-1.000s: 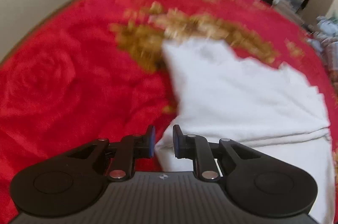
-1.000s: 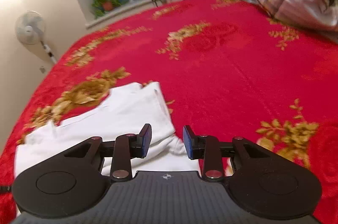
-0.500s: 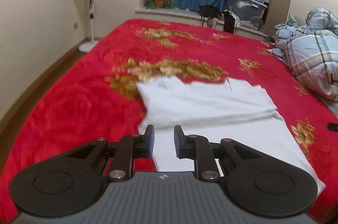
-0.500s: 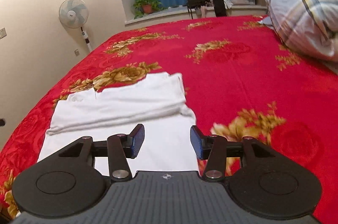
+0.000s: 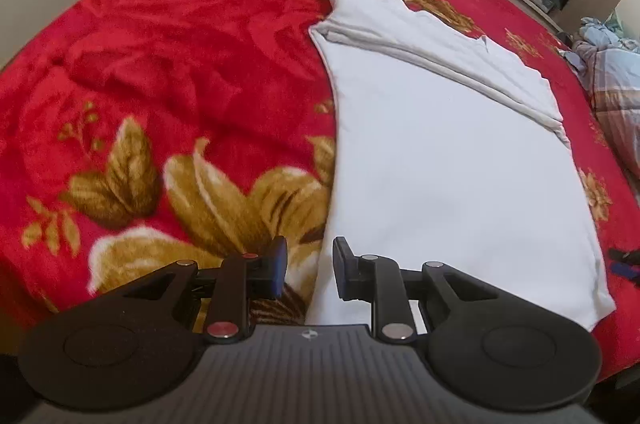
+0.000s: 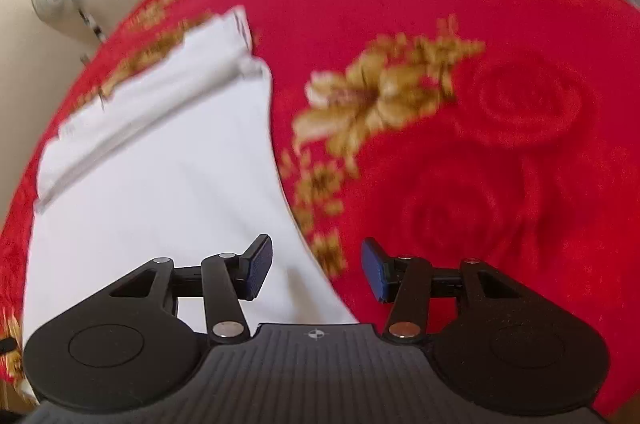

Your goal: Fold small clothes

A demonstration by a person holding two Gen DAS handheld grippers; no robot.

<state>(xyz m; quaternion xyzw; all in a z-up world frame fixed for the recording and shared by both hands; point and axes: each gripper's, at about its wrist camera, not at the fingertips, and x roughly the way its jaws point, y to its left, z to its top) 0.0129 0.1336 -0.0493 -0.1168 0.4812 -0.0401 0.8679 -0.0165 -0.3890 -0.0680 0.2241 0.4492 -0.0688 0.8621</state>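
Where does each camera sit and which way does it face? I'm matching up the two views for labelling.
Left wrist: on the left gripper, angled down at the near left edge of the white garment; its own open fingers show.
Right wrist: on the right gripper, angled down at the garment's near right edge; its open fingers show.
Shared: the garment with its far part folded over, the red floral blanket. No hand shows.

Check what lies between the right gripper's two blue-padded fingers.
In the right wrist view, the right gripper stands open over the white folded garment's side edge, with the red flowered blanket beside it; the pads grip nothing.
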